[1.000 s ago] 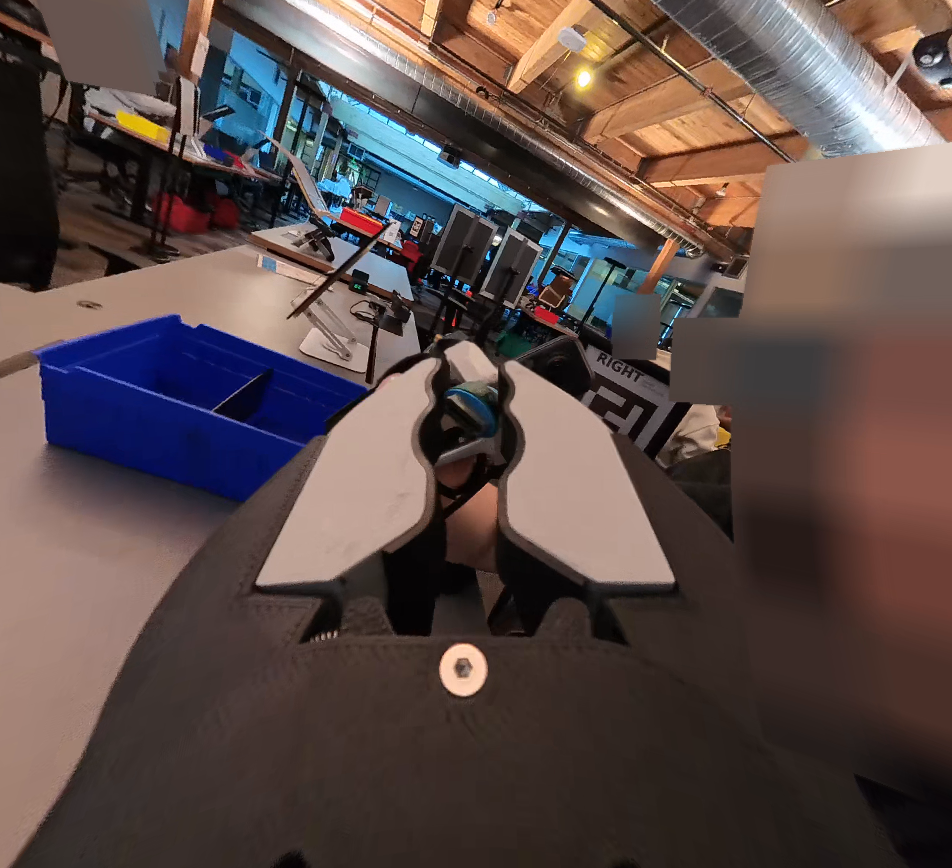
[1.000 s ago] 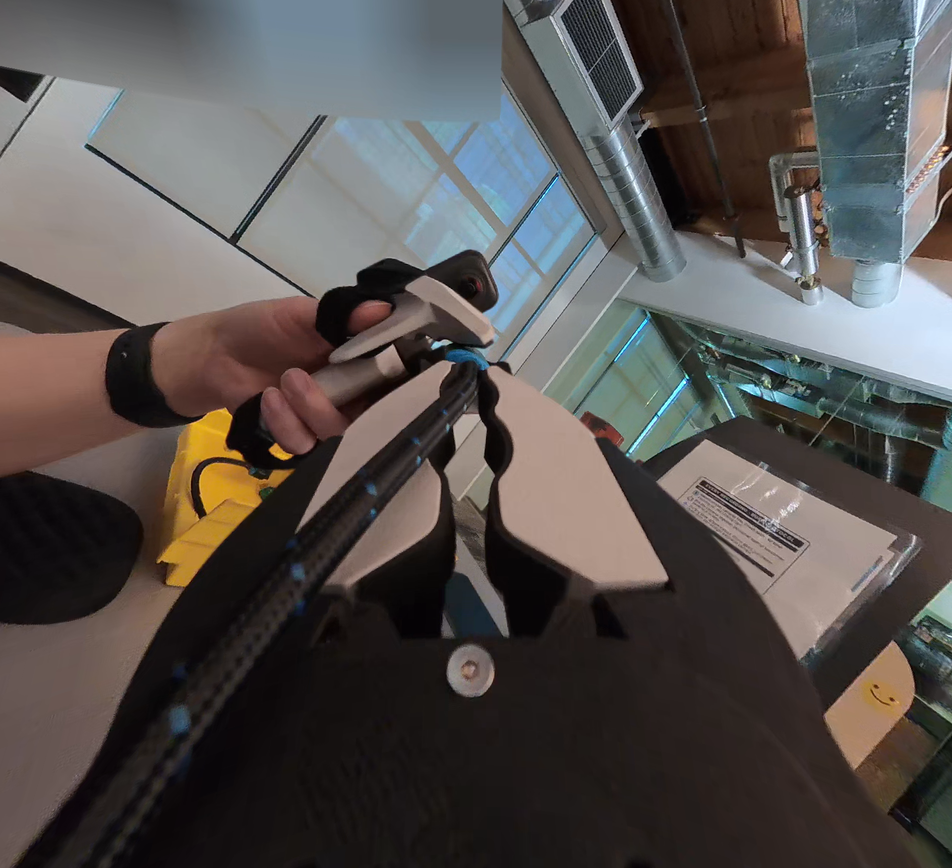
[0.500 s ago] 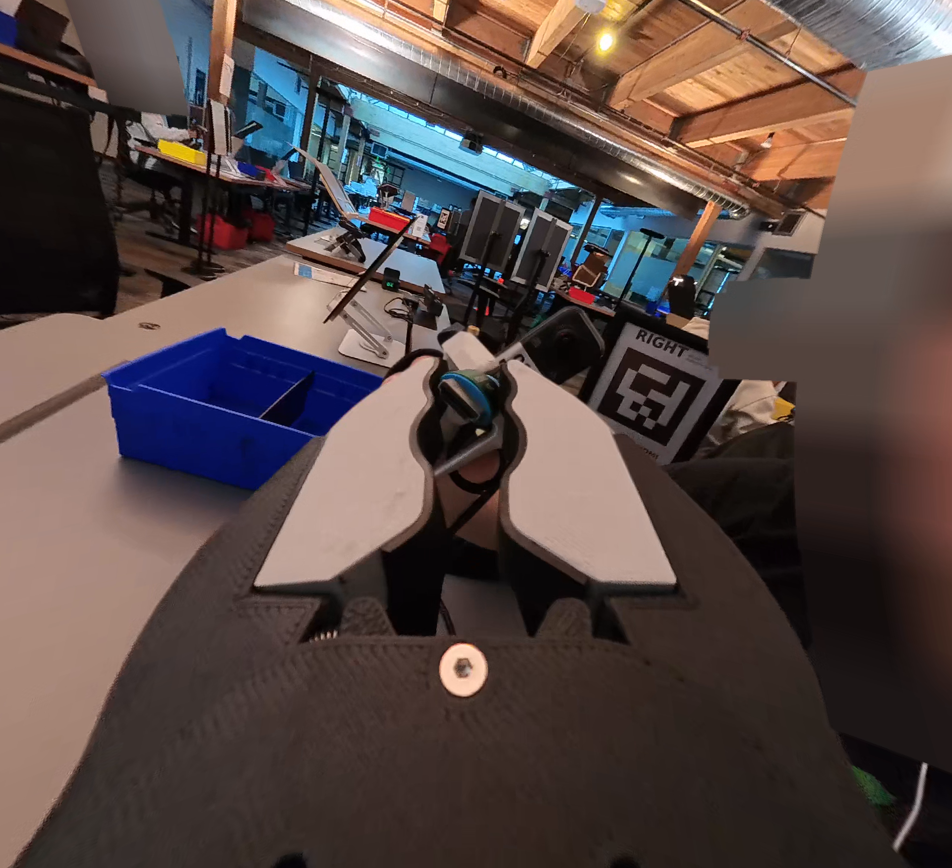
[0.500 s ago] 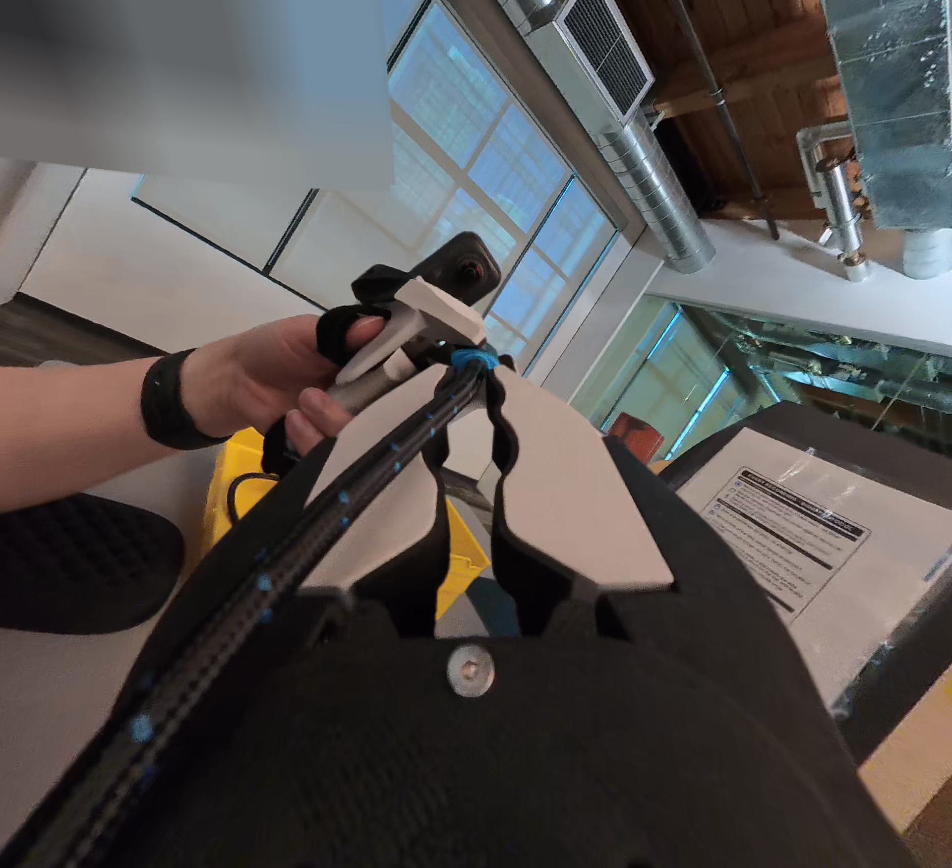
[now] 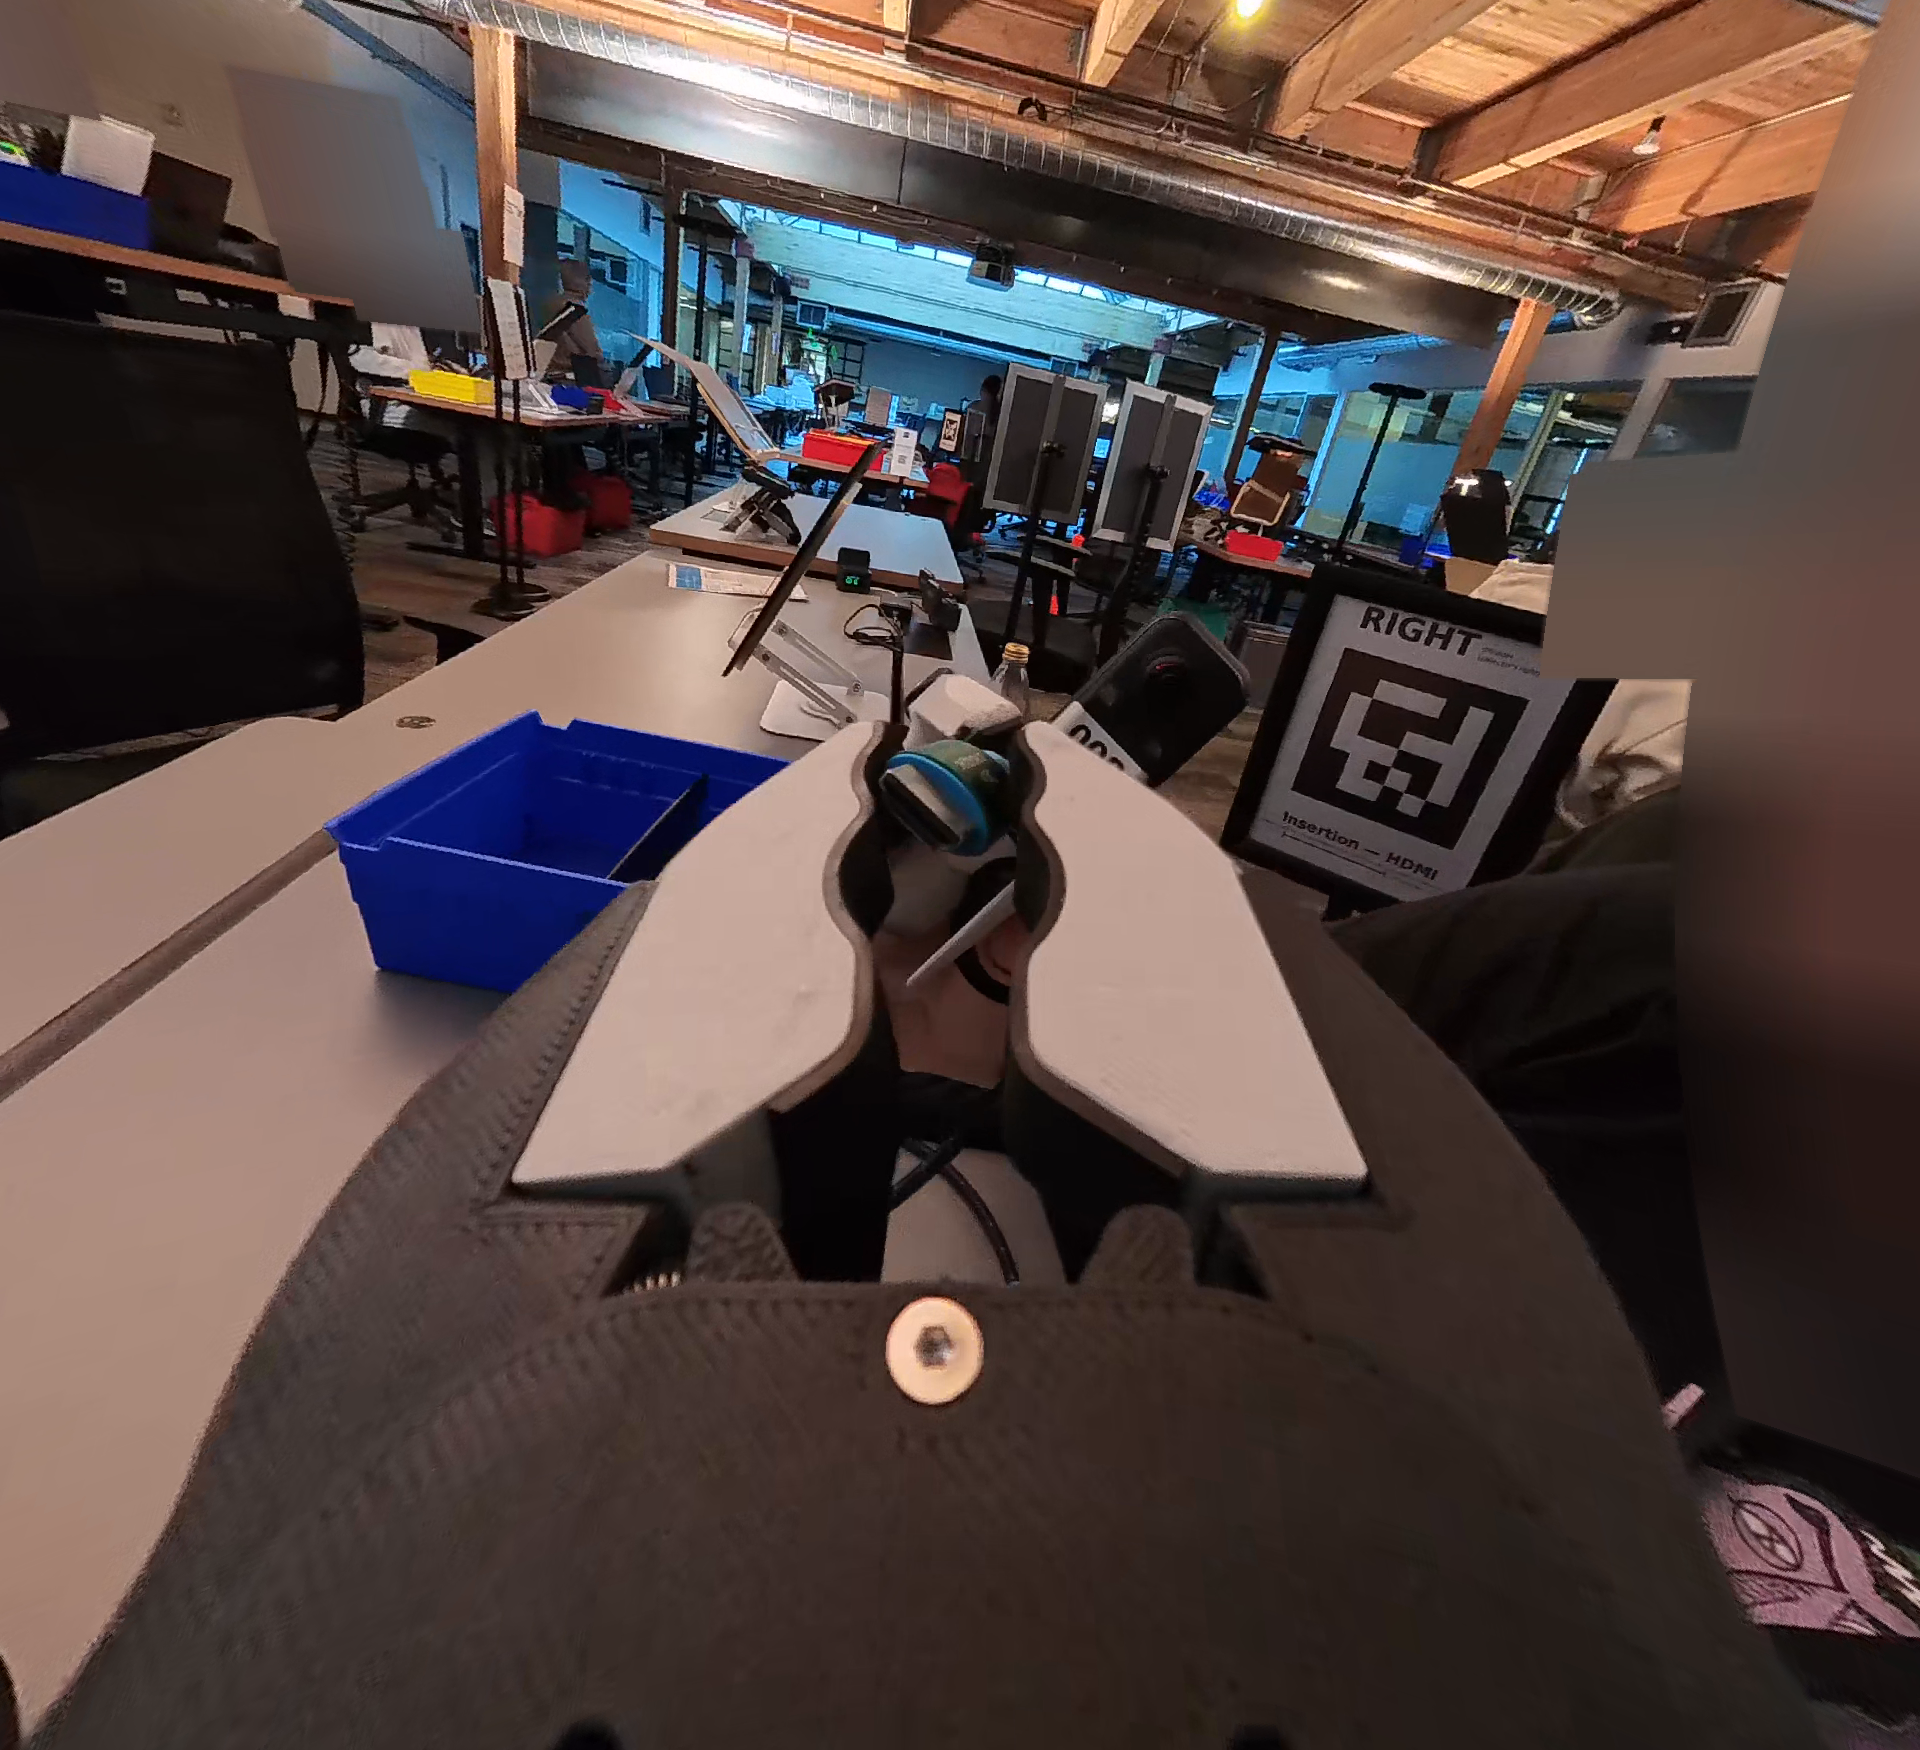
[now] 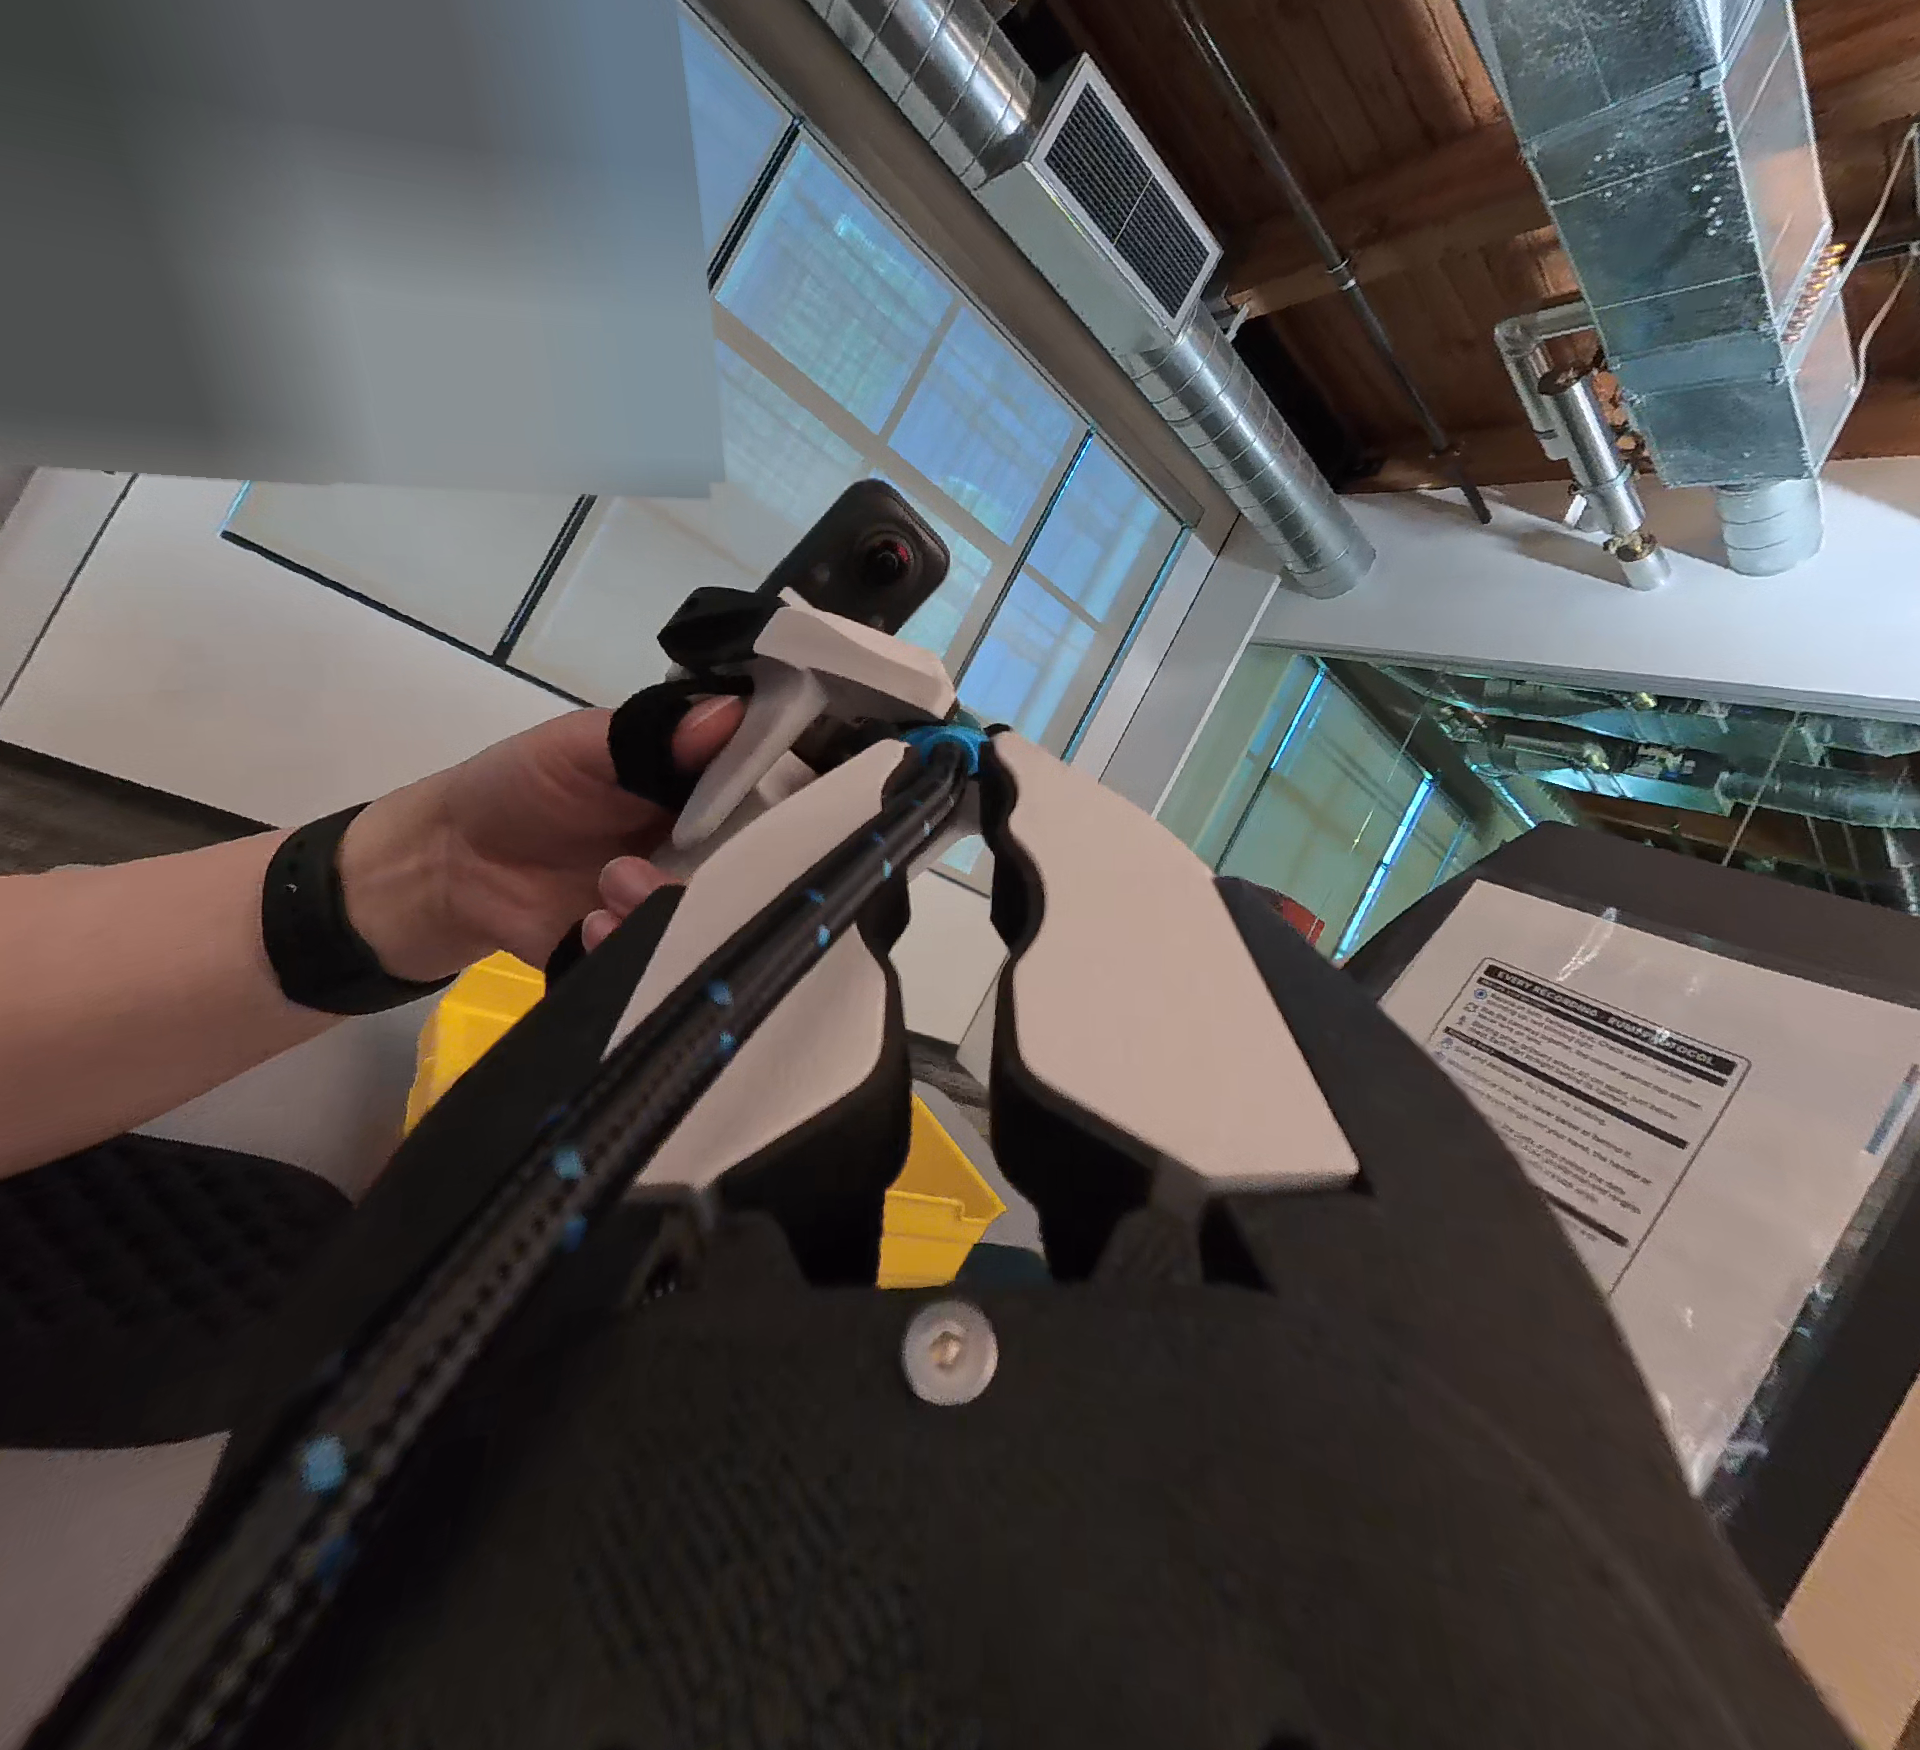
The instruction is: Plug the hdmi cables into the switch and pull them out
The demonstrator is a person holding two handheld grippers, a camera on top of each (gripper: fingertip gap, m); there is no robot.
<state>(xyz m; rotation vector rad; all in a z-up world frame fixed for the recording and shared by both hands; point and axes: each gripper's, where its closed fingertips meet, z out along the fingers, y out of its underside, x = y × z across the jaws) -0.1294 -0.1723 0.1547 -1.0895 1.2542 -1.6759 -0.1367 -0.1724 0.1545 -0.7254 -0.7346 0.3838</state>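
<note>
An HDMI plug with a blue collar [image 5: 940, 791] sits between the fingertips of my left gripper [image 5: 945, 801], its metal end turned toward the camera. My left gripper is shut on it, held up above the grey table [image 5: 208, 1025]. In the right wrist view the black braided cable with blue flecks [image 6: 644, 1066] runs up over one finger to the same blue collar [image 6: 940, 750] at the tips of my right gripper [image 6: 951, 755], which is shut on it. The two grippers meet tip to tip. A hand [image 6: 499, 859] holds the left gripper. No switch is in view.
A blue divided bin [image 5: 499, 879] stands on the table to the left. A framed marker sign [image 5: 1403, 755] stands to the right and a tablet stand [image 5: 800, 651] farther back. A yellow bin [image 6: 935, 1212] and a framed printed sheet [image 6: 1621, 1108] lie below the right gripper.
Both grippers stay shut on the plug, tip to tip. The left view has swung, so the blue bin and marker sign sit more centrally. The right view has tilted up toward the ceiling ducts.
</note>
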